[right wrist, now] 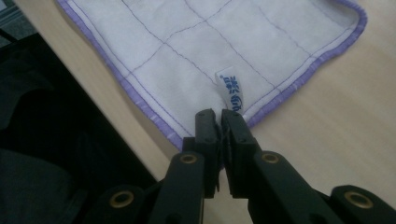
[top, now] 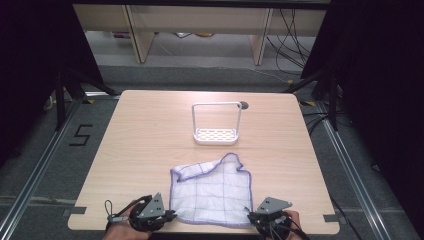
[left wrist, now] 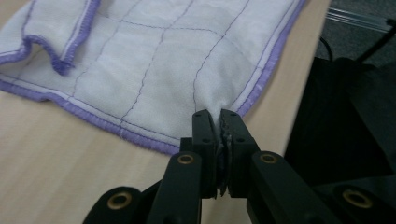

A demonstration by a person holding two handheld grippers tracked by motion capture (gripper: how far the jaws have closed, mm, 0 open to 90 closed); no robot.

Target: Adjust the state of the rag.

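Observation:
A white cloth [top: 212, 190] with purple hem and thin grid lines lies flat near the table's front edge, its far edge rumpled. My left gripper [top: 172, 215] pinches the cloth's near left corner; in the left gripper view the jaws of this gripper [left wrist: 219, 116] stand shut with cloth [left wrist: 154, 56] bunched between them. My right gripper [top: 250, 216] grips the near right corner. In the right gripper view the jaws of that gripper [right wrist: 219, 116] are shut on the corner of the cloth [right wrist: 196, 42], beside a small white label [right wrist: 229, 88].
A white wire-handled rack [top: 216, 125] with a perforated base stands behind the cloth, mid-table. A dark round hole [top: 244, 105] sits just beyond it. The wooden table [top: 140, 145] has bare surface on both sides. Its front edge runs right under both hands.

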